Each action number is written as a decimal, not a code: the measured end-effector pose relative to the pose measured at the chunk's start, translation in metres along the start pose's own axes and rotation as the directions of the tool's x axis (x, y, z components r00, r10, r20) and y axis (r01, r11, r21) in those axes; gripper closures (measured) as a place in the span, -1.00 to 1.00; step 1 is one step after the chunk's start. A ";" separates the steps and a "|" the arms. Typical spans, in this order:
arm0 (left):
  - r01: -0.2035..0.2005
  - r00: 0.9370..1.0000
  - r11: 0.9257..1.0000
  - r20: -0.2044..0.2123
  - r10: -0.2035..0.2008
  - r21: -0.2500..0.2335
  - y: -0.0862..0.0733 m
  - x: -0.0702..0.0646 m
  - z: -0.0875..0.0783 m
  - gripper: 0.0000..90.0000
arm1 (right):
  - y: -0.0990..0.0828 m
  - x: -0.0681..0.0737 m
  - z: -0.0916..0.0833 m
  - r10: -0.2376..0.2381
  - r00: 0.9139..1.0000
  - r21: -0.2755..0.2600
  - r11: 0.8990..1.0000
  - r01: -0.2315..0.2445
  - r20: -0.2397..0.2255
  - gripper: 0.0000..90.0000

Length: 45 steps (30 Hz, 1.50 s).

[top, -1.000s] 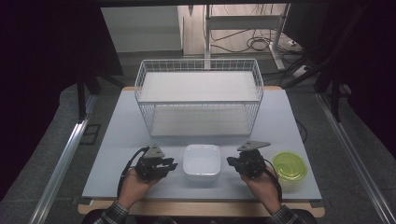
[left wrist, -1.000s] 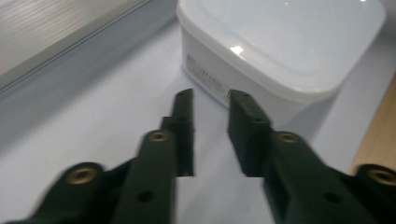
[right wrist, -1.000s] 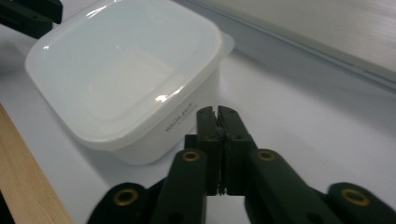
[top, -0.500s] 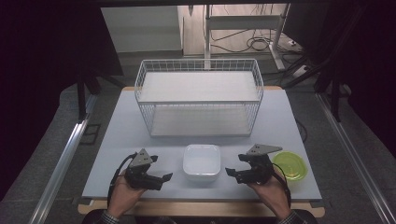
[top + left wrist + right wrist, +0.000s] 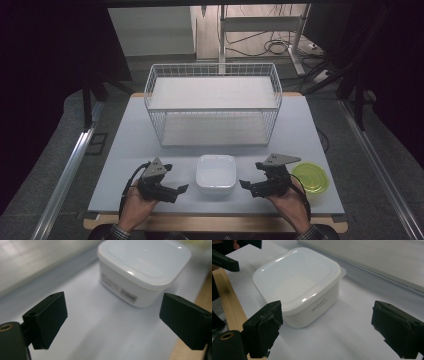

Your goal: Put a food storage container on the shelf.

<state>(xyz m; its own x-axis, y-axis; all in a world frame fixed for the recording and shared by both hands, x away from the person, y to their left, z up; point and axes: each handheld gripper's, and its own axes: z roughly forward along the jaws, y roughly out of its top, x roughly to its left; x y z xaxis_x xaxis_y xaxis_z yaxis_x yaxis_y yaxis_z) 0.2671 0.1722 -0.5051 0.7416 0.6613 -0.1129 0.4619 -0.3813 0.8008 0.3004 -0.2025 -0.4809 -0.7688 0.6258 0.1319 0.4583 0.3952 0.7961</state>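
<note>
A white lidded box (image 5: 216,173) sits near the counter's (image 5: 130,135) front edge, about midway along it. The left gripper (image 5: 176,190) and right gripper (image 5: 246,184) flank it, both apart from it. Each has just been opening its jaws, which now stand released with nothing between them. A green lid (image 5: 311,177) lies toward the front right corner.
</note>
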 end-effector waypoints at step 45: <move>0.175 0.946 0.975 0.251 -0.204 0.133 0.033 0.009 0.044 -0.28 | 0.028 0.001 0.035 0.202 0.971 0.184 0.967 -0.177 -0.129 0.20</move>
<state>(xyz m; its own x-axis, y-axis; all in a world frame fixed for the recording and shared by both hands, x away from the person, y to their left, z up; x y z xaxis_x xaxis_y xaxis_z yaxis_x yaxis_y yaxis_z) 0.3108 0.1374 -0.5052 0.7294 0.5414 -0.4182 0.6454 -0.3419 0.6830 0.3279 -0.1672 -0.4793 -0.7114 0.6006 0.3651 0.6610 0.3951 0.6380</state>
